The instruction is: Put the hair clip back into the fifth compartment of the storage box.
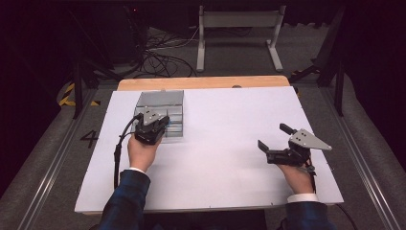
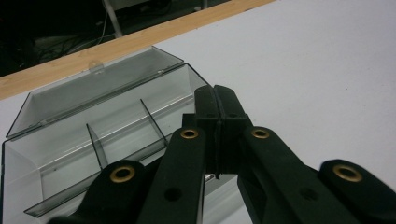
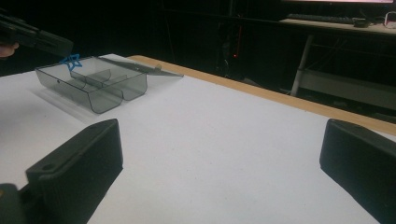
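One blue star (image 3: pixel 71 61) in the closed left tool (image 2: pixel 218 100) above the clear box (image 2: pixel 84 140); right tool (image 1: pixel 274 140) wide open, empty.

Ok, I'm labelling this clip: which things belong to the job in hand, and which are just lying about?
In the job: left gripper, shut on a blue star, it seems; clear compartment box, lid open.
Lying about: right gripper, open and idle; white stand; floor cables.
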Demonstrator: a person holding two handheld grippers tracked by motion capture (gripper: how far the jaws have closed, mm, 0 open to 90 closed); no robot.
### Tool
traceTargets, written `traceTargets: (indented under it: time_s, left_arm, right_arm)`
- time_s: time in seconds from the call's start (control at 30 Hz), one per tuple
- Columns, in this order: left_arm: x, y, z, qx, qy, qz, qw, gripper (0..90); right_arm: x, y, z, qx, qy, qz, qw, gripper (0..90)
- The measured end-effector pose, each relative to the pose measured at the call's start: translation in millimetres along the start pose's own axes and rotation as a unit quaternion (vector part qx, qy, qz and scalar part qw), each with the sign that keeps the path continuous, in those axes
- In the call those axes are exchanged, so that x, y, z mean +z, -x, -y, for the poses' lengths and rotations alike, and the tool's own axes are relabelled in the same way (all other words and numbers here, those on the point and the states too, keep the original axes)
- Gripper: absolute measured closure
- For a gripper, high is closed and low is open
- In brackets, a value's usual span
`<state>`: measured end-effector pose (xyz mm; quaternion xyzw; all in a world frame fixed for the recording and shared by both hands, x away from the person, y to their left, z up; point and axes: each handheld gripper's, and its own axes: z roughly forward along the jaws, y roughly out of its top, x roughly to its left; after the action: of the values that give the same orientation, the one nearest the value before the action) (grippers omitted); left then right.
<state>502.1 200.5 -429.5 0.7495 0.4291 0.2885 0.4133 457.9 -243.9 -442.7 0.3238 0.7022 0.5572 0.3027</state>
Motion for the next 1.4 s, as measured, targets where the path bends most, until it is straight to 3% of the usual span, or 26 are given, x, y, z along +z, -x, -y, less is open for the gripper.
traceTargets:
  time_s: [0.67, 1.4]
  left_arm:
    - [6.2, -18.7, 15.2, 0.001, -0.027, -0.023, 0.9994, 89.4]
    - [14.0, -24.6, 21.6, -0.015, -0.046, -0.024, 0.9986, 89.1]
  right_arm:
    - [-0.4, 0.2, 0.0, 0.000, 0.002, 0.000, 1.0000, 0.2]
    - [-0.4, 1.0, 0.4, 0.000, -0.002, 0.002, 1.0000, 0.3]
